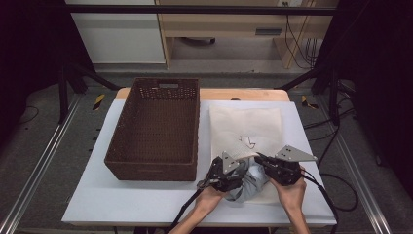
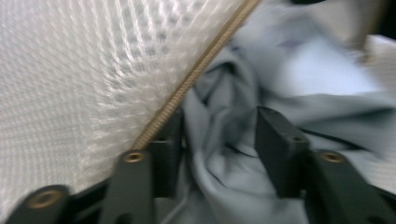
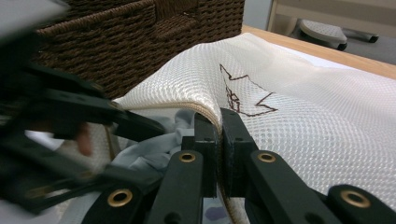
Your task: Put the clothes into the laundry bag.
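A white mesh bag (image 1: 246, 124) with a brown star drawing lies flat on the table, to the right of the basket. My right gripper (image 3: 219, 135) is shut on the bag's tan zip rim (image 3: 205, 111) and holds that lip raised; in the high view the right gripper (image 1: 259, 159) is at the bag's near end. A light blue cloth (image 1: 251, 183) bunches at the bag's mouth. My left gripper (image 2: 222, 149) stands open, with folds of the blue cloth (image 2: 224, 163) lying loose between its jaws and the mesh (image 2: 84, 84) beside its left jaw. In the high view the left gripper (image 1: 237, 176) sits just left of the cloth.
A deep brown wicker basket (image 1: 151, 171) stands on the white table mat (image 1: 122, 200), close to the left of the bag. The table's wooden far edge (image 1: 243, 93) lies behind. Black frame posts and cables flank the table on the floor.
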Tool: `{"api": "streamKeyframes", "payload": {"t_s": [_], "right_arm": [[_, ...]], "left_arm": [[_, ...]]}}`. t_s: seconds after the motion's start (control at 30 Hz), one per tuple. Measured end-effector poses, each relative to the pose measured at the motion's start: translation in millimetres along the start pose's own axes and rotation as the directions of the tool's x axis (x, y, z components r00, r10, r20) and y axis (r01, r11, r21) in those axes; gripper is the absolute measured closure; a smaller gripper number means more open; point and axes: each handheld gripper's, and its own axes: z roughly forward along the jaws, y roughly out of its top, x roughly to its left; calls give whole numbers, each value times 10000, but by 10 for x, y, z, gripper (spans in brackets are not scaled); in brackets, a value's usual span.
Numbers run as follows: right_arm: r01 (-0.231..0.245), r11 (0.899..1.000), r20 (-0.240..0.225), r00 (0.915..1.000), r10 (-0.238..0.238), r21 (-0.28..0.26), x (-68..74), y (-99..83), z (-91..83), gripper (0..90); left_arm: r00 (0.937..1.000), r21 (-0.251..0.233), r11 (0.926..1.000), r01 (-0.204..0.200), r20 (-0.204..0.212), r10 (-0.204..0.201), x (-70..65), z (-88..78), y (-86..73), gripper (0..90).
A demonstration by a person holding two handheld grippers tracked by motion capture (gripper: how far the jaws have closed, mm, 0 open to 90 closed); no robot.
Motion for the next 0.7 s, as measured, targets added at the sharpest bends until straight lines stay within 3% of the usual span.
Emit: {"api": "streamKeyframes", "payload": {"t_s": [0.17, 0.27, 0.37, 0.47, 0.57, 0.7], "right_arm": [[-49, 10000, 102, 9999, 49, -20, -6, 1, -12, 866], [3, 10000, 105, 9999, -3, -29, -2, -1, -5, 866], [48, 10000, 107, 9999, -48, 21, 1, -4, -3, 866], [68, 10000, 75, 9999, -68, 37, -4, -4, 0, 865], [26, 10000, 88, 10000, -27, 95, 2, -4, 1, 866], [-1, 10000, 43, 10000, 0, 78, -1, -2, -3, 866]], "left_arm": [[9993, -22, 10000, -26, 380, 27, -92, -206, -75, 363], [9994, 496, 9982, -330, -48, 333, -128, -120, -170, 362], [9999, 1074, 9941, -153, -15, 156, -124, 2, -224, 373], [9980, 1331, 9904, -366, -471, 432, -155, 92, -255, 452], [9939, 1363, 9896, -463, -932, 594, -145, 129, -249, 600], [9963, 1475, 9887, -275, -770, 392, -73, 120, -197, 764]]}}
